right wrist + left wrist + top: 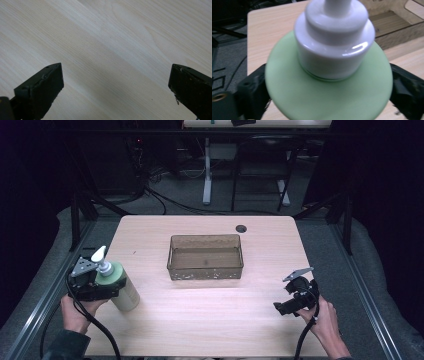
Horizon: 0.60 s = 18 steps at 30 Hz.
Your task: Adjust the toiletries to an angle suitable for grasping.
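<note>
We had the left gripper (pixel 98 287) with fingers pinching the bottle (pixel 120 287) at near left; right gripper (pixel 295 302) fingers spread. Loose grip could let it slip.

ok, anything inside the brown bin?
The brown plastic bin looks empty: its bare floor shows in the high view. The strip behind its near wall is partly hidden.

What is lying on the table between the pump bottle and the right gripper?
Nothing: in the high view, bare table separates pump bottle from right gripper.
</note>
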Available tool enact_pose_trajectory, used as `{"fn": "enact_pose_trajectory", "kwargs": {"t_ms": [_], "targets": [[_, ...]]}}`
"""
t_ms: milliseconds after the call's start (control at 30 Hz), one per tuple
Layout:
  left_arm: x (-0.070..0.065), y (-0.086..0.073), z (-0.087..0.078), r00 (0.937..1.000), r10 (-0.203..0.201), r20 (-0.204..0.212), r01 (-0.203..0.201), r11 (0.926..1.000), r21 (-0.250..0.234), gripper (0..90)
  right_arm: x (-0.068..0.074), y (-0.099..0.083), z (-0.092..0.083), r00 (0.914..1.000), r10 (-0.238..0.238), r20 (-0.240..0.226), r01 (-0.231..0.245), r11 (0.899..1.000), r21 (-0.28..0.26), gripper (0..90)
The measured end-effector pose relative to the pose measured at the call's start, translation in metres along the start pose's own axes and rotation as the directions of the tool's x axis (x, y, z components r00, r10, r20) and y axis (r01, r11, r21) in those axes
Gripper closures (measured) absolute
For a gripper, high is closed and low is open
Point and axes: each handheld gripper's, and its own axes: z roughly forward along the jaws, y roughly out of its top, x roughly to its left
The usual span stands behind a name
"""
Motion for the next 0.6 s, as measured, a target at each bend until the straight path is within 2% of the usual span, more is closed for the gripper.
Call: {"fn": "enact_pose_trajectory", "kwargs": {"t_ms": [367,600], "targets": [[-0.0004,-0.0005,0.0006,1.0000,0.007,0.003,-0.007,1.0000,-0.007,12.1,0.0003,-0.0003,-0.0003,0.9999,-0.007,0.014,0.007,1.000,0.008,0.0],[-0.0049,0.0009,0.0037,0.9992,0.024,0.032,-0.024,0.9996,-0.013,12.3,-0.0001,-0.0007,-0.0006,0.9999,-0.004,0.015,0.004,1.000,0.007,0.1]]}}
